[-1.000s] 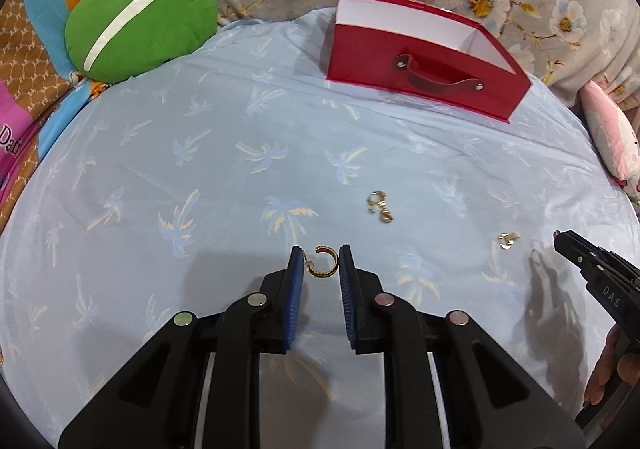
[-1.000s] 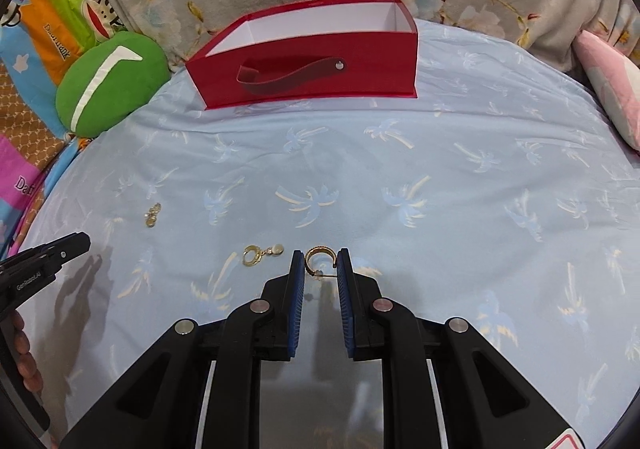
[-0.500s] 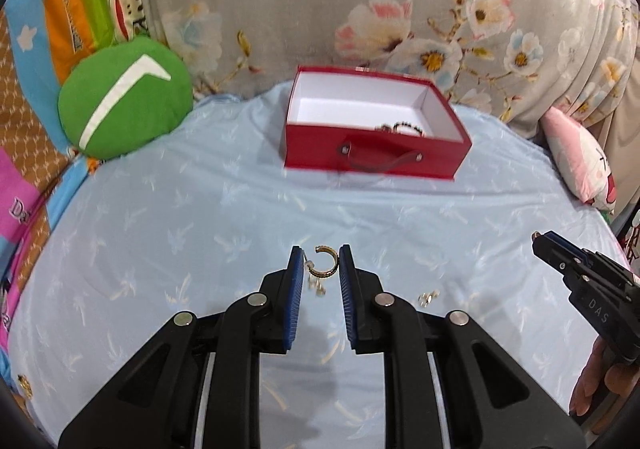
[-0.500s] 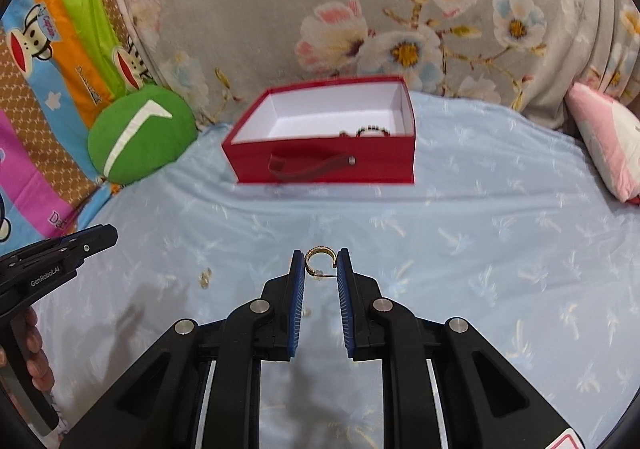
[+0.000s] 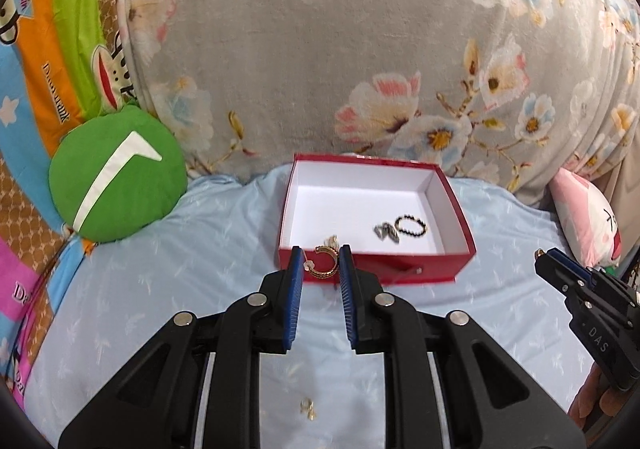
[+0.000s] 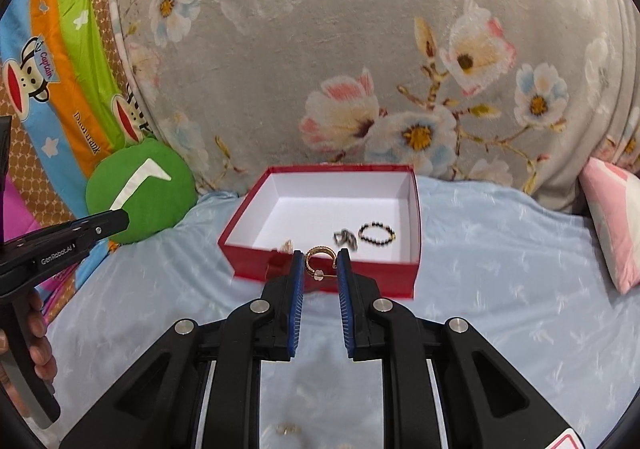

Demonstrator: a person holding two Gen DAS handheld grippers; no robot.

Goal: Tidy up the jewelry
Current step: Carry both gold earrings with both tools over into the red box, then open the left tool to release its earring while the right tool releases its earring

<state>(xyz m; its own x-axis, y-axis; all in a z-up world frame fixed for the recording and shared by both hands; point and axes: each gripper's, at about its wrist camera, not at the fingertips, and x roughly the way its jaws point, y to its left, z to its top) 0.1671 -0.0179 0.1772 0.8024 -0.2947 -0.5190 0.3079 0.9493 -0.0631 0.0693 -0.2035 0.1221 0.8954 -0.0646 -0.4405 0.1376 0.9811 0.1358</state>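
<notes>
Both sets of jaws are closed on gold hoop earrings. On the left gripper (image 5: 320, 263), a ridged gold earring (image 5: 326, 262) is pinched between the blue pads, held in the air in front of the near wall of the red box (image 5: 448, 269). On the right gripper (image 6: 319, 264), a second gold hoop (image 6: 319, 255) is clamped likewise, seen against the same near wall. The box is set open on the blue palm-print bed sheet (image 6: 500, 289); a black beaded ring (image 5: 411, 226), a silver piece (image 5: 386, 231) and a small pale-gold item (image 5: 332, 239) are seen on its white floor. One small gold earring (image 5: 308, 407) is left on the sheet below the left gripper.
</notes>
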